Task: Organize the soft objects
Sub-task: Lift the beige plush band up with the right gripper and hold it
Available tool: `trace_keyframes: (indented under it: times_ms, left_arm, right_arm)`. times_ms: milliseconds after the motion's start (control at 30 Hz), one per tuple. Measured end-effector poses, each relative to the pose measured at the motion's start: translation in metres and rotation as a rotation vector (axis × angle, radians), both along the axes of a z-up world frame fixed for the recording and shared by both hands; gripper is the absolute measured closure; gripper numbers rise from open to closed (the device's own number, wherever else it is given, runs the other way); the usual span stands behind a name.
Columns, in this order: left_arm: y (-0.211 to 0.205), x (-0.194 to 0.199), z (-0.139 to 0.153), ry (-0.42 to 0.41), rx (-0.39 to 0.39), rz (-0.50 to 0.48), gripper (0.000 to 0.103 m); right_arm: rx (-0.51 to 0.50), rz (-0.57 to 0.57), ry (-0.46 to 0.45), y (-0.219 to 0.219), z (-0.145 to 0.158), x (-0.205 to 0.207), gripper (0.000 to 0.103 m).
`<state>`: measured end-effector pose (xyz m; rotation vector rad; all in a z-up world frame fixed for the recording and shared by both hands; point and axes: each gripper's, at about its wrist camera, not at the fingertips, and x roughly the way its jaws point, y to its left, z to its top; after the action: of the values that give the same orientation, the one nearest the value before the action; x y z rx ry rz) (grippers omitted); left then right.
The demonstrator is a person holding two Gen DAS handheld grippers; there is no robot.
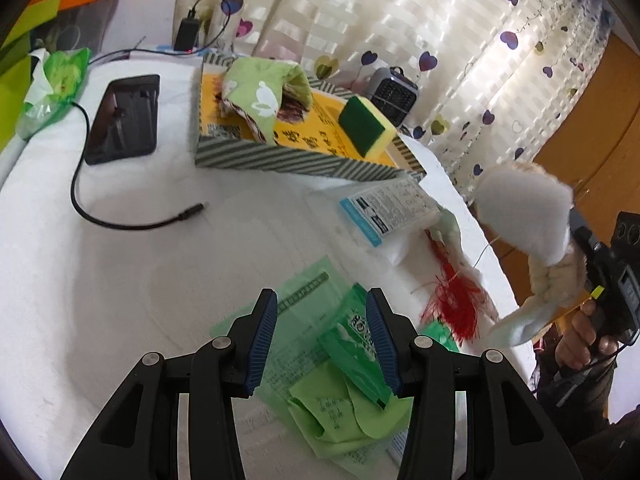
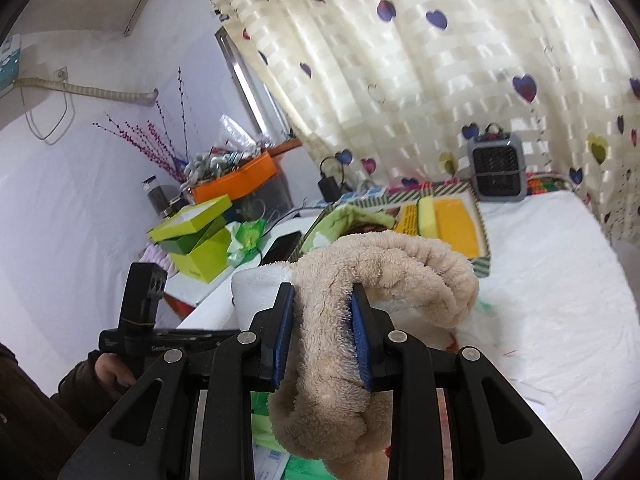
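Observation:
My right gripper (image 2: pixel 322 300) is shut on a beige plush slipper (image 2: pixel 384 264) and holds it in the air above the white-covered table (image 2: pixel 560 280). The left wrist view shows that slipper (image 1: pixel 524 208) hanging off the table's right edge, its pale sole facing me. My left gripper (image 1: pixel 322 340) stands open just over green plastic wrappers (image 1: pixel 352 344) and a folded green cloth (image 1: pixel 340 416). At the back, a striped box lid (image 1: pixel 280 156) with a yellow inside holds a green fabric piece (image 1: pixel 260 96) and a green-and-yellow sponge (image 1: pixel 366 128).
A black phone (image 1: pixel 124 120), a loose black cable (image 1: pixel 120 220) and a green tissue pack (image 1: pixel 56 84) lie on the left. A white carton (image 1: pixel 388 208) and a red tassel (image 1: pixel 456 300) lie on the right. A small grey heater (image 1: pixel 394 94) stands by the curtain.

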<state>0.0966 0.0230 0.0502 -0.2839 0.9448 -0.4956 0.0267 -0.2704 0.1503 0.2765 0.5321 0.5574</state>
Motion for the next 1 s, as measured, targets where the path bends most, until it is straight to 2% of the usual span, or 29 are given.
trace_keyframes:
  times_ms: [267,500,667,800,933,1000]
  left_arm:
    - [-0.008,-0.002,-0.011,0.06,-0.022,-0.032,0.058]
    - [-0.011,0.002,-0.019,0.113,-0.034,-0.028,0.058]
    - [-0.01,0.004,-0.026,0.169,-0.098,-0.03,0.058]
    - [-0.015,0.007,-0.034,0.225,-0.117,-0.038,0.058]
    - [-0.016,0.009,-0.038,0.267,-0.183,-0.038,0.058]
    - [-0.019,0.009,-0.038,0.267,-0.178,-0.037,0.058]
  right_arm:
    - [-0.007,-0.049,-0.061,-0.015,0.017,-0.014,0.074]
    - [0.0,-0.06,-0.051,-0.02,0.015,-0.018,0.074]
    - [0.005,-0.053,-0.037,-0.021,0.01,-0.017,0.074]
    - [0.005,-0.052,-0.034,-0.022,0.008,-0.016,0.074]
    - [0.002,-0.054,-0.033,-0.021,0.008,-0.016,0.074]
    - [0.0,-0.054,-0.032,-0.021,0.007,-0.016,0.074]
